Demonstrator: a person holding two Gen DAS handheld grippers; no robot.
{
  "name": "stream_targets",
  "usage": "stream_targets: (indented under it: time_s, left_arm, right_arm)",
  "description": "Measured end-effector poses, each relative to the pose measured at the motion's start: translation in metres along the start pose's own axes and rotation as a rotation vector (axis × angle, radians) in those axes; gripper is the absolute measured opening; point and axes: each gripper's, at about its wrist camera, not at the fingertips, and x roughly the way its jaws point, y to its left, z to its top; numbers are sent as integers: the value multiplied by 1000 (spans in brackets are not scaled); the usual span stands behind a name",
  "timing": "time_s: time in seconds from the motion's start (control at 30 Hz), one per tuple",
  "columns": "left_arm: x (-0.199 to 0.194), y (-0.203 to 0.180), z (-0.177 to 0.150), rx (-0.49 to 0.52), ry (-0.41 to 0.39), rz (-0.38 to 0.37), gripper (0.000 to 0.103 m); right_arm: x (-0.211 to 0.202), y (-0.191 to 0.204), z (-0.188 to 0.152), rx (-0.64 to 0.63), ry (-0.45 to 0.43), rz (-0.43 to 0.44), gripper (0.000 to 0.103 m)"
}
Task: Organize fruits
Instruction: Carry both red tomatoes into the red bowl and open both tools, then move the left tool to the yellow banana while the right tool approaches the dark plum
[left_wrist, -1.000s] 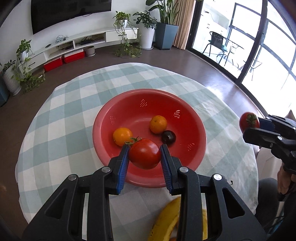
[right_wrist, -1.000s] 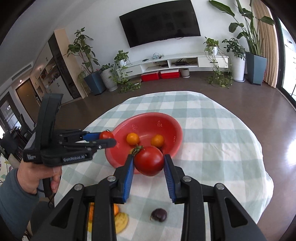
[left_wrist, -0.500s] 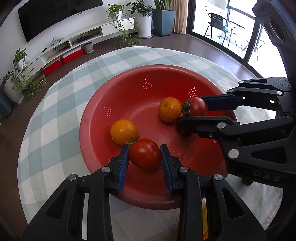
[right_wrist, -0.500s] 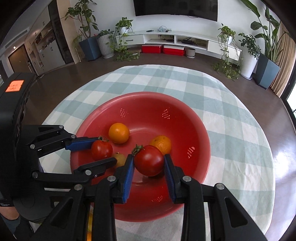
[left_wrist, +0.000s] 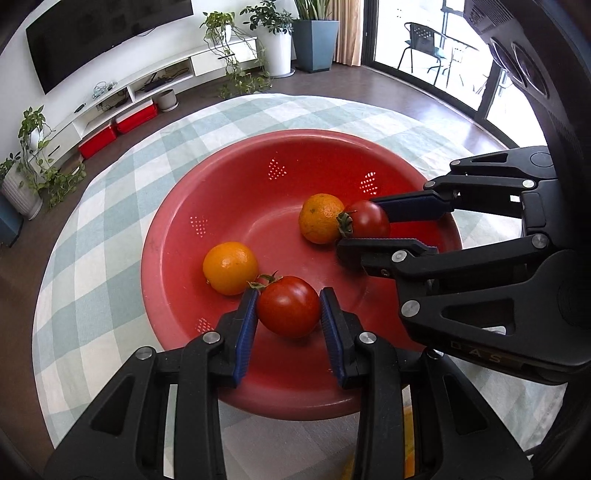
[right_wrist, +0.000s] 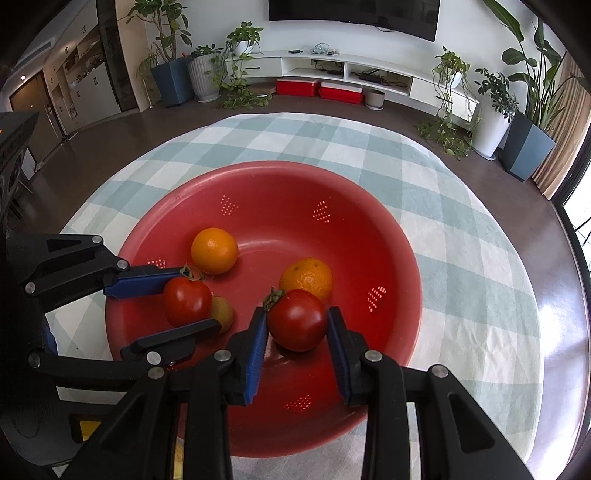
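Observation:
A red perforated bowl (left_wrist: 177, 236) (right_wrist: 399, 266) sits on a checked tablecloth. My left gripper (left_wrist: 289, 312) is shut on a red tomato (left_wrist: 289, 312) low inside the bowl's near side; it shows from the side in the right wrist view (right_wrist: 186, 301). My right gripper (right_wrist: 297, 320) is shut on a second red tomato (right_wrist: 297, 320), also inside the bowl; in the left wrist view it (left_wrist: 367, 221) sits beside a mandarin (left_wrist: 320, 218). A smooth orange (left_wrist: 229, 267) (right_wrist: 214, 251) and the mandarin (right_wrist: 306, 278) lie in the bowl. A small yellowish fruit (right_wrist: 222, 314) is partly hidden behind the left tomato.
The round table's tablecloth (left_wrist: 110, 192) (right_wrist: 461, 229) reaches all around the bowl, with brown floor beyond its edge. A TV console and potted plants stand along the far wall. A strip of something yellow (right_wrist: 86, 428) shows under the left gripper.
Both grippers, each still holding a tomato, have come from outside the bowl to low inside it. The dark round fruit is out of view behind the right gripper.

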Motion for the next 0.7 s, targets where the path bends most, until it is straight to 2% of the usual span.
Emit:
stream_targets:
  time_s: [0.07,0.13,0.2,0.3,0.37,0.5,0.57,0.63,0.7]
  left_arm:
    - [0,1,0,-3,-3,0,35]
    - [-2,1,0,-5,-11,6,48]
    - [-3,3,-1,-15,-14,10,52]
    - [-7,5,-2,-23,-23,6,53]
    - [-12,5,-3,-25,-34,8,54]
    - [-30,6,-9,-39,-71,18,65]
    - [-46,8,-16,-57,-103,24,74]
    - [-64,11,-26,-77,-141,32,88]
    - [-81,13,-38,-95,-168,30,97]
  right_arm:
    - [-1,0,0,3,-2,-2,35]
    - [-1,0,-1,1,-3,-3,35]
    - [-1,0,-1,2,-6,-7,36]
    - [-4,-1,-2,9,-9,-10,38]
    - [-9,-1,-2,14,-25,-13,45]
    - [-25,1,-3,15,-61,-16,56]
    - [-40,2,-5,15,-94,-16,58]
    - [-60,2,-10,23,-148,-8,65]
    - [-84,0,-20,46,-217,23,77]
